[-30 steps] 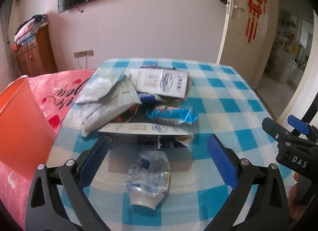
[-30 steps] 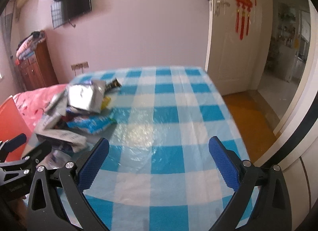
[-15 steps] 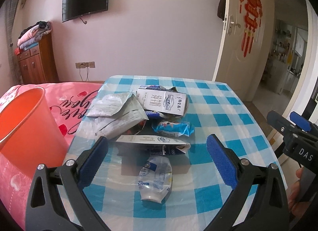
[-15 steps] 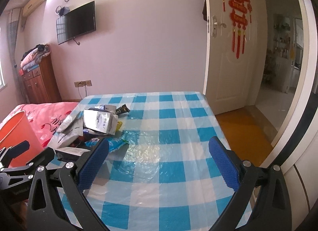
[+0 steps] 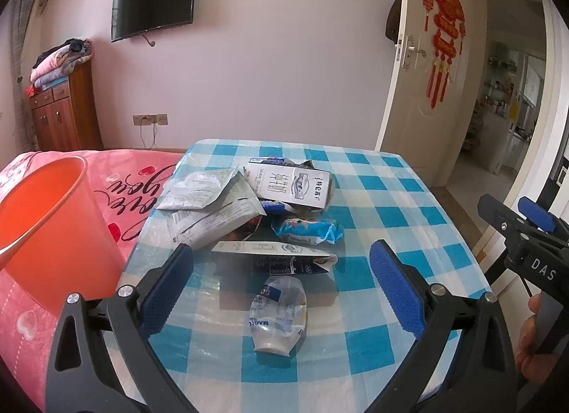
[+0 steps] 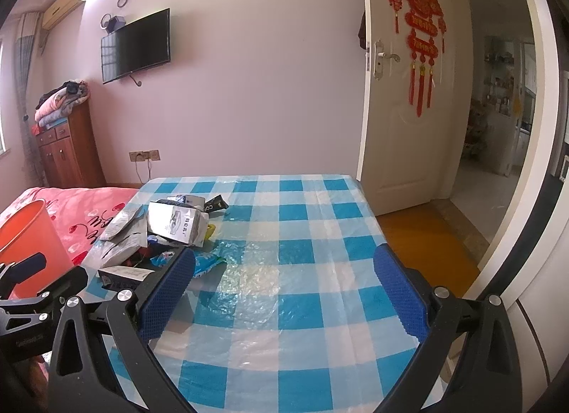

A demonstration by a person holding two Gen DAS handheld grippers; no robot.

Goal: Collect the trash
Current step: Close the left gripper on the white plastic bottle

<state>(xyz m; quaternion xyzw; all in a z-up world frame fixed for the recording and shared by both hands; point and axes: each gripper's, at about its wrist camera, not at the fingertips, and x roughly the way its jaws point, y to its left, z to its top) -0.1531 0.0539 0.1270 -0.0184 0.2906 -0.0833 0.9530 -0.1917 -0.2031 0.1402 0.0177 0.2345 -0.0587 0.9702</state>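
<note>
A pile of trash lies on the blue-checked table (image 5: 387,207): a crushed clear plastic bottle (image 5: 279,310), a flattened dark carton (image 5: 274,256), a blue snack wrapper (image 5: 307,230), a white milk carton (image 5: 290,189) and grey foil bags (image 5: 209,207). My left gripper (image 5: 281,288) is open and empty, raised above the bottle. My right gripper (image 6: 282,292) is open and empty over the bare right side of the table; the pile (image 6: 170,231) lies to its left. An orange bin (image 5: 46,231) stands left of the table.
A pink bed cover (image 5: 124,182) lies behind the bin. A wooden dresser (image 5: 64,111) stands at the back left. An open white door (image 6: 402,111) is at the table's far right, with orange floor (image 6: 426,239) beside the table edge.
Both grippers have pulled back and risen from the table, so the trash looks smaller and more of the room and the bin shows. Both stay open.
</note>
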